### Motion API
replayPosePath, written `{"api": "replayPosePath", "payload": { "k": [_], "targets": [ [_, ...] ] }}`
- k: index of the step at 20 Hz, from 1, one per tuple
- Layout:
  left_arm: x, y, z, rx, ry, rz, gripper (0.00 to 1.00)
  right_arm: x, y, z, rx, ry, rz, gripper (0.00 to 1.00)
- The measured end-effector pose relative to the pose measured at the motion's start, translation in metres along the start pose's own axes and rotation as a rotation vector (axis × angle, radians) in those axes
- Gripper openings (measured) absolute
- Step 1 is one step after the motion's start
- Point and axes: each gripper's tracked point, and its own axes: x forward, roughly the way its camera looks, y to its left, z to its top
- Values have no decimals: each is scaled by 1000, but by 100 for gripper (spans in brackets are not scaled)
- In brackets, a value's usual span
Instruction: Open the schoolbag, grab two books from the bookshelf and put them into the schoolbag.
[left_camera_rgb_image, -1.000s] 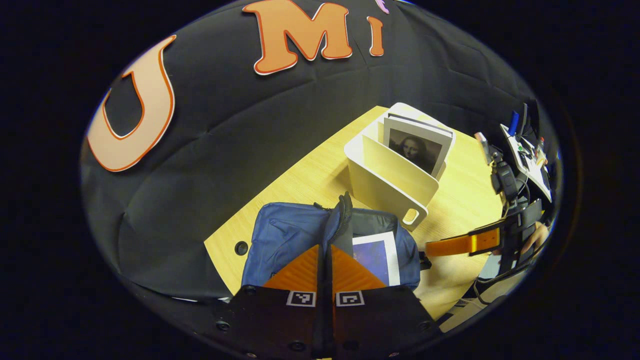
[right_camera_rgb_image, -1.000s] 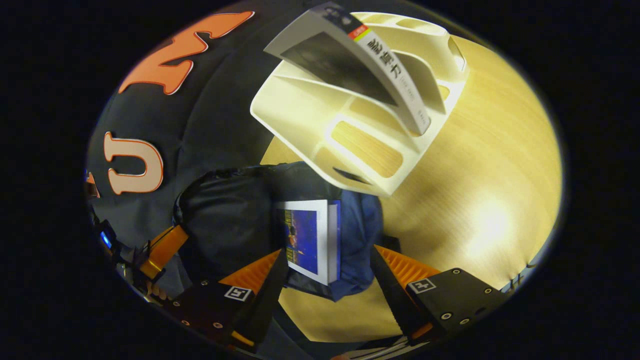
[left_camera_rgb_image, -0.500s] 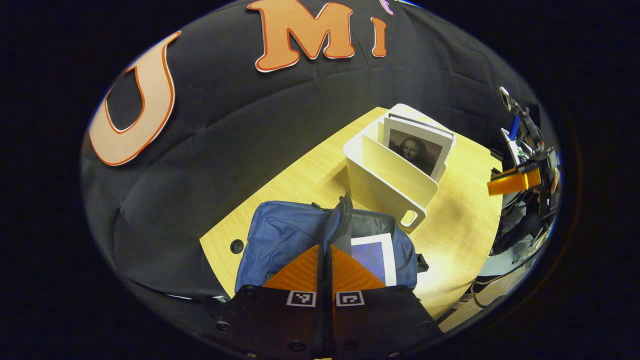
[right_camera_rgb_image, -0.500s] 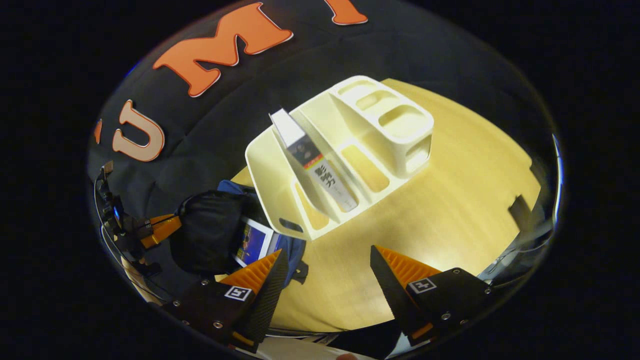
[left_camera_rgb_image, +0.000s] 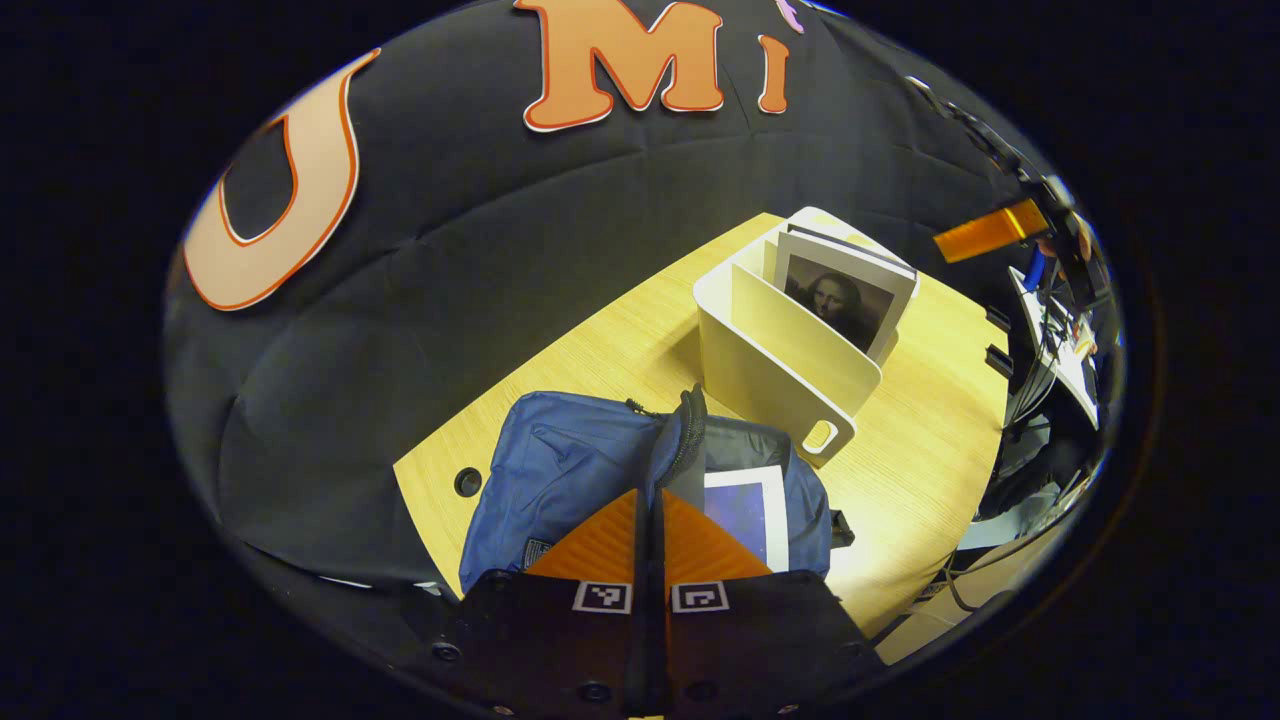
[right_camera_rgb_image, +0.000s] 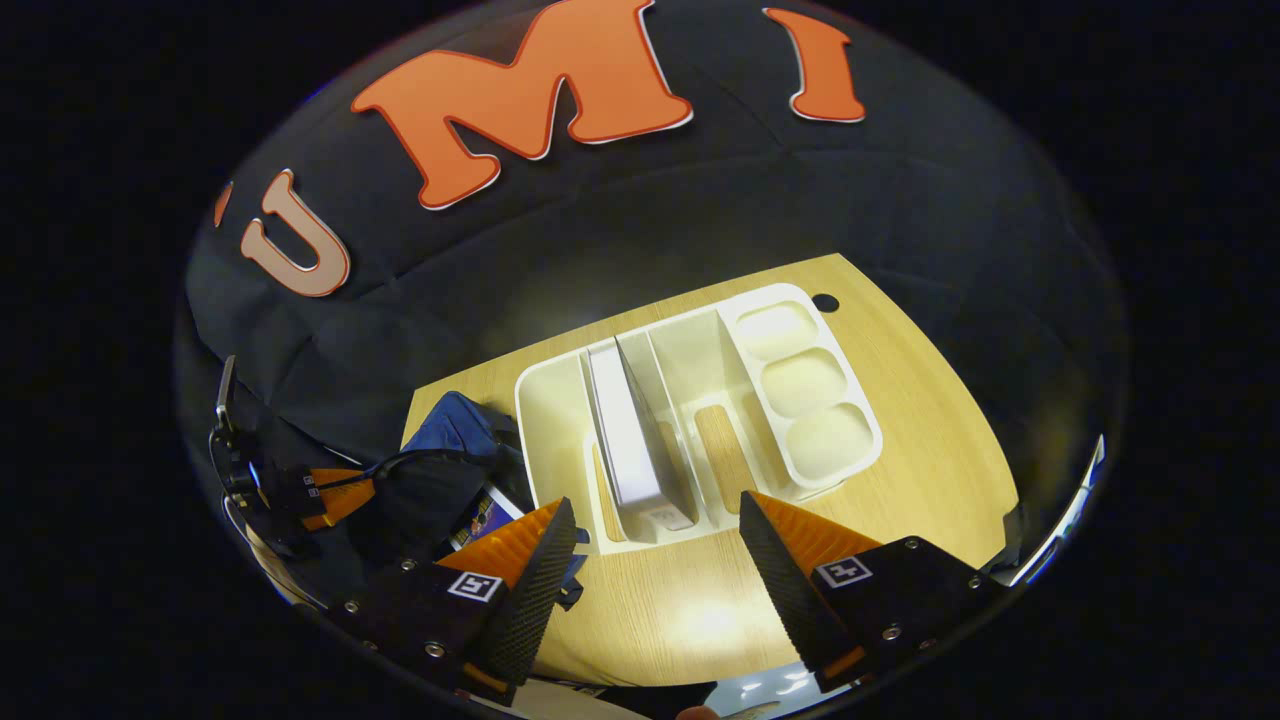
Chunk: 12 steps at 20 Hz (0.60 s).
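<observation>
The left gripper (left_camera_rgb_image: 650, 520) is pinched closed on the open schoolbag's (left_camera_rgb_image: 560, 470) soft flap, one book (left_camera_rgb_image: 748, 510) already inside. Beyond, the right gripper (right_camera_rgb_image: 650, 530) hovers spread wide above the bookshelf (right_camera_rgb_image: 800, 440), where the remaining book (right_camera_rgb_image: 630, 440) stands upright: stiff, probably light, best pinched across its top edge.

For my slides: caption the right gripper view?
Open right gripper faces a cream plastic bookshelf holding one upright white book.
</observation>
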Motion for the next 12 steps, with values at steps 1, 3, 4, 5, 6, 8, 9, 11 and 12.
{"api": "replayPosePath", "payload": {
  "k": [1, 3, 4, 5, 6, 8, 9, 11, 12],
  "targets": [
    [0, 0, 0, -4, 0, 2, 1, 9, 1, 10, -33, 13, -9, 98],
    [0, 3, -1, -19, 2, 5, 1, 27, 7, 28, -73, 35, -17, 98],
    [1, 4, -3, -27, 3, 7, 1, 35, 12, 33, -80, 53, -14, 97],
    [1, 5, -4, -36, 4, 8, 1, 43, 17, 36, -88, 70, -4, 97],
    [0, 6, -4, -44, 5, 9, 1, 51, 22, 36, -100, 89, 0, 97],
    [1, 7, -6, -57, 8, 11, 1, 68, 25, 34, -129, 129, -8, 98],
    [1, 8, -8, -60, 11, 13, 1, 75, 28, 31, -136, 151, -6, 98],
    [2, 11, -10, -66, 14, 18, 1, 89, 30, 25, -154, 193, -12, 98],
    [2, 12, -11, -70, 17, 18, 1, 96, 27, 22, -163, 209, -29, 100]
  ]
}}
